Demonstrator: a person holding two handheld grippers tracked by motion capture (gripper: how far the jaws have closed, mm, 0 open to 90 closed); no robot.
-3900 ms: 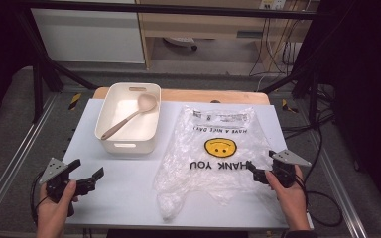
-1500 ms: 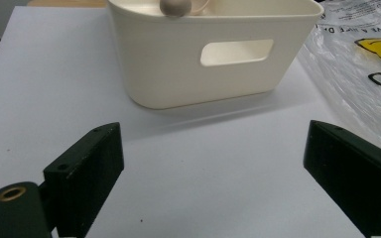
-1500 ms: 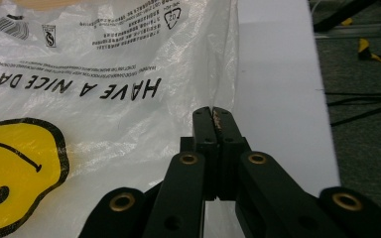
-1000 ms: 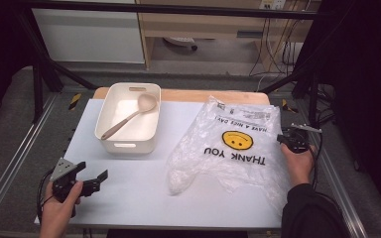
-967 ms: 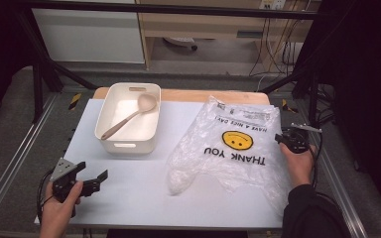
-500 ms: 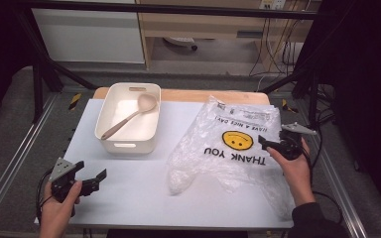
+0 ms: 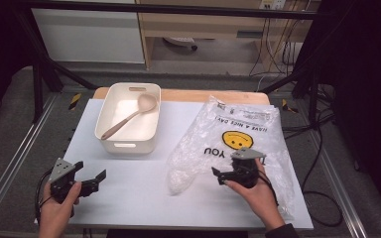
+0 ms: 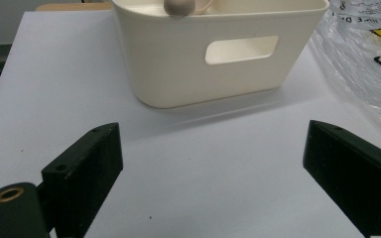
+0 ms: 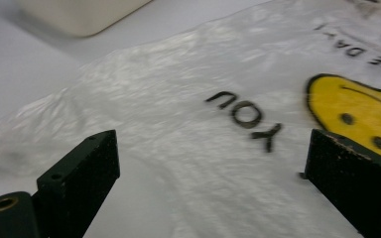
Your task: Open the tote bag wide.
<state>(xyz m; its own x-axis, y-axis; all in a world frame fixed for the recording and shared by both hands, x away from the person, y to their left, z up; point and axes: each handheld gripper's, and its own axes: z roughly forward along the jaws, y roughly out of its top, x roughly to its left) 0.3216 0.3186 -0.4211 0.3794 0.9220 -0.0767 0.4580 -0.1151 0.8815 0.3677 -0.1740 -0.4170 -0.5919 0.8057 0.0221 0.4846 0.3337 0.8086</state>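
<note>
High view: plastic bag [image 7: 238, 144] lies flat on the right half of the white desk [image 7: 139, 198], smiley and "THANK YOU" print upside down from the person's side, its crumpled end pointing toward the desk's front middle. Right gripper [image 7: 219, 173] sits over the bag's near part, just below the print, fingers spread, pointing left, nothing between them. Left gripper [image 7: 90, 174] hangs at the front left corner over bare desk, fingers spread, well apart from the bag. White bin [image 7: 110, 136] stands at back left, just beside the bag's left edge, with a wooden spoon [image 7: 131, 115] lying diagonally in it, bowl end toward the back. Left gripper view: left gripper [image 8: 213, 163] fingers wide apart over bare desk, bin [image 8: 178, 74] straight ahead with its handle cutout facing the camera, rounded tip of the spoon [image 8: 179, 7] sticking over the rim, bag [image 8: 367, 54] edge at far right. Right gripper view: right gripper [image 9: 211, 163] fingers wide apart, low over the bag [image 9: 178, 129]; "YOU" and part of the yellow smiley sit between them; can't tell if the fingers touch the film. Bin [image 9: 74, 12] corner top left.
</note>
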